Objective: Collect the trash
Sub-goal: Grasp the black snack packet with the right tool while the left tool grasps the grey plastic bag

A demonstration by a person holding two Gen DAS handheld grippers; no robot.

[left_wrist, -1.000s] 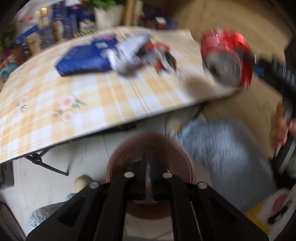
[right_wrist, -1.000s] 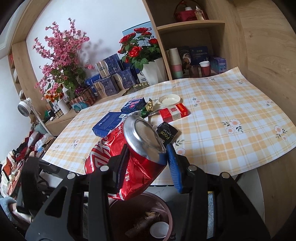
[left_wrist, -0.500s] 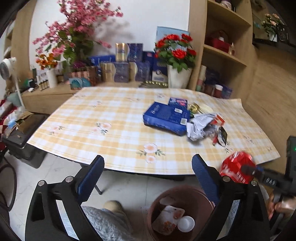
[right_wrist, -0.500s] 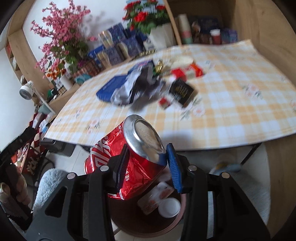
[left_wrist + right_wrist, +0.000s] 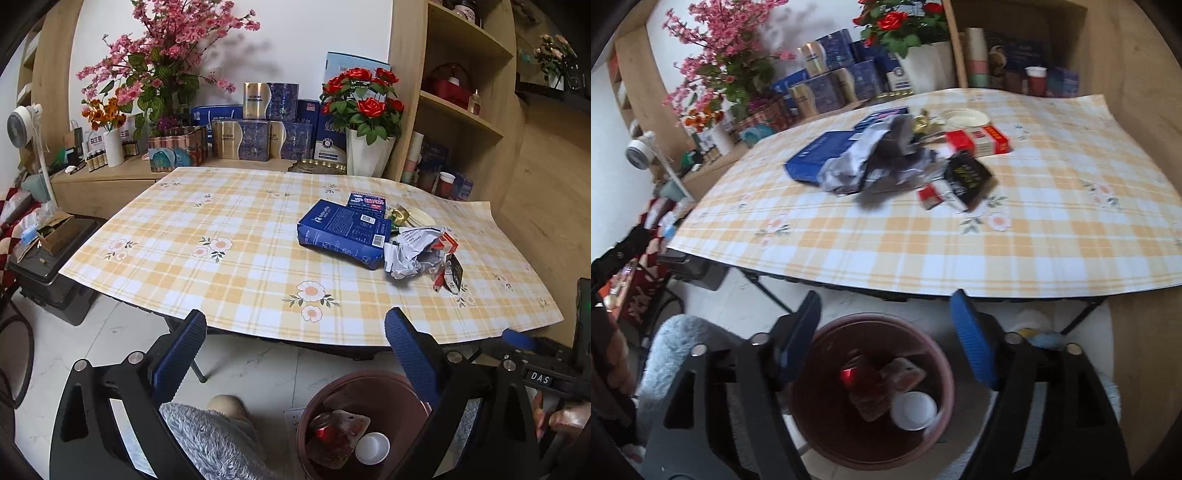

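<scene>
Two claws in use. Left claw [image 5: 293,356] stands wide apart, nothing between its pads. Right claw [image 5: 886,336] is opening, its pads clear of everything, directly above the bin.

One brown bin [image 5: 945,373] stands on the floor at lower centre of both views, below the near edge of the bench [image 5: 236,266]. Inside it: one red can [image 5: 858,373], one white cup [image 5: 913,410] and one flattened wrapper [image 5: 905,373].

On the bench, right of centre, one cluster of trash: one large blue box [image 5: 341,232], one smaller blue box [image 5: 366,201] behind it, one crumpled grey-white wrapper [image 5: 413,251], one black packet [image 5: 967,175], one red-and-white box [image 5: 979,139] and one white dish [image 5: 966,119].

The right wrist view shows the red-and-white box and the dish plainly; in the left wrist view the wrapper largely hides them. Only the left wrist view shows the right hand [image 5: 565,419] at the lower right.
</scene>
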